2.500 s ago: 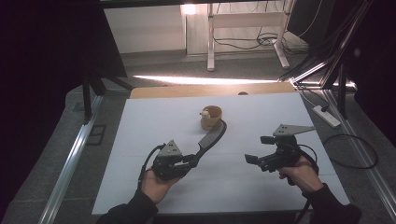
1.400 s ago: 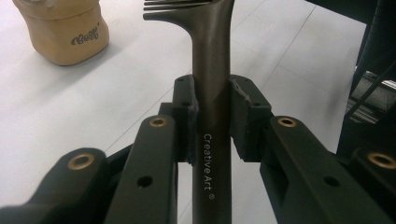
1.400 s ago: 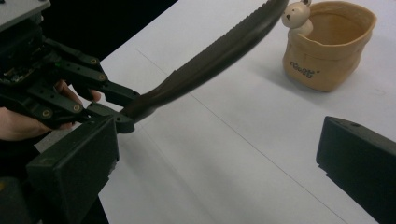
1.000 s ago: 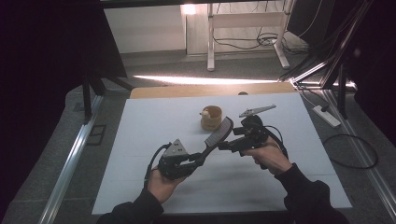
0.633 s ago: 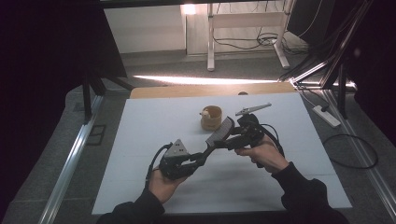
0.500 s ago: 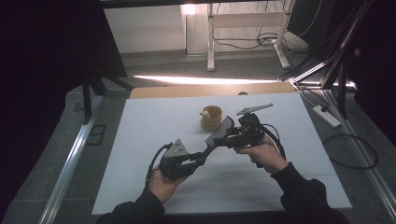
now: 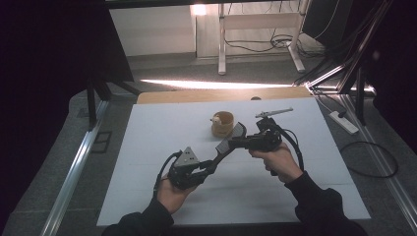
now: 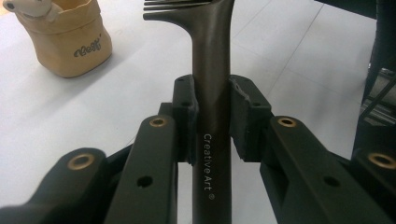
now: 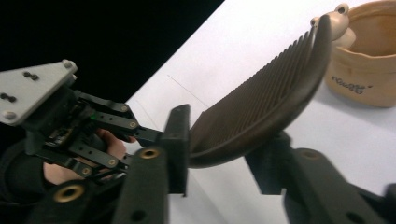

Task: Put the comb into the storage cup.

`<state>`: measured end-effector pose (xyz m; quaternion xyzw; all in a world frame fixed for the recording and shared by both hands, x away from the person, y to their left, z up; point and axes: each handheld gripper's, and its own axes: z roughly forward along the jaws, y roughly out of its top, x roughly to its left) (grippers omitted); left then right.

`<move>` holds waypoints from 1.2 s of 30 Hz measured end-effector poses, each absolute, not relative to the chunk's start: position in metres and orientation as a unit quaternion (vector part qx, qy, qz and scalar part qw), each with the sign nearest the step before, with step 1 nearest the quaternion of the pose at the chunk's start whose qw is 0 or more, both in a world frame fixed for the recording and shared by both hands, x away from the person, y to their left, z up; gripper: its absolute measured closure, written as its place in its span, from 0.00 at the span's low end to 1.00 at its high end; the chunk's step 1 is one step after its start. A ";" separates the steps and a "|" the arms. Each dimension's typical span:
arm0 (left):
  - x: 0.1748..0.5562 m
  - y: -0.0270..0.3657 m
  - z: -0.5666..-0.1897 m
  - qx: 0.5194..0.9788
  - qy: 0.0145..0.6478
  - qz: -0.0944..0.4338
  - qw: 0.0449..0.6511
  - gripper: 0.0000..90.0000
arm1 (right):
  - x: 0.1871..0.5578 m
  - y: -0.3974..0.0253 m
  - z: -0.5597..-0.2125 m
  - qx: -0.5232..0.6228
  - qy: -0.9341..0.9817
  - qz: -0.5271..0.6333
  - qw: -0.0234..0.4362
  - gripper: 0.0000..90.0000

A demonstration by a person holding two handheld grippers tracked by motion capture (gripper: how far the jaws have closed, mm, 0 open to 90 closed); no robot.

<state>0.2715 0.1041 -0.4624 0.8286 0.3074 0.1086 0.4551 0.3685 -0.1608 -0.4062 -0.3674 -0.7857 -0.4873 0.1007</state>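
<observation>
Clamping the handle of a dark comb (image 8: 211,93), the left gripper (image 8: 211,119) has both pads pressed flat against the sides of the shaft, just above the printed words "Creative Art". In the high view the same left gripper (image 7: 209,166) sits low over the white table (image 7: 147,147), held from below by the person's left hand (image 7: 172,191), with the comb (image 7: 227,143) rising from it at a slant toward the far right.

The right gripper (image 9: 229,154) stands at the toothed head of the comb (image 9: 261,107), one jaw on each side of it. The nearer pad looks to touch the lower edge of the head, but the far pad is partly hidden behind the comb, so I cannot tell whether this gripper has bitten down or merely brackets it. In the high view the right gripper (image 7: 246,141) meets the comb's upper end, with the right hand (image 7: 275,160) behind it.

Just beyond the comb's tip stands a small tan cup (image 7: 222,124) with a pale figure on its rim, apart from the comb. The left gripper view shows the cup (image 8: 65,42) up at the left, resting on the table.
</observation>
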 end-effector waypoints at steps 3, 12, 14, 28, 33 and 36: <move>0.272 0.104 -0.463 0.830 0.308 0.113 0.451 0.80 | 0.372 -0.163 -0.409 -0.374 -0.777 -0.491 0.123 0.80; 0.277 0.103 -0.468 0.834 0.307 0.115 0.444 0.79 | 0.376 -0.165 -0.416 -0.401 -0.741 -0.503 0.193 0.93; 0.278 0.105 -0.468 0.831 0.311 0.114 0.447 0.77 | 0.376 -0.165 -0.416 -0.406 -0.738 -0.503 0.196 0.93; 0.279 0.112 -0.464 0.816 0.320 0.098 0.472 0.34 | 0.372 -0.166 -0.411 -0.382 -0.761 -0.507 0.138 0.93; 0.279 0.114 -0.465 0.820 0.314 0.099 0.469 0.19 | 0.371 -0.169 -0.406 -0.375 -0.761 -0.515 0.124 0.93; 0.279 0.115 -0.466 0.822 0.312 0.093 0.466 0.15 | 0.370 -0.170 -0.404 -0.373 -0.761 -0.517 0.118 0.93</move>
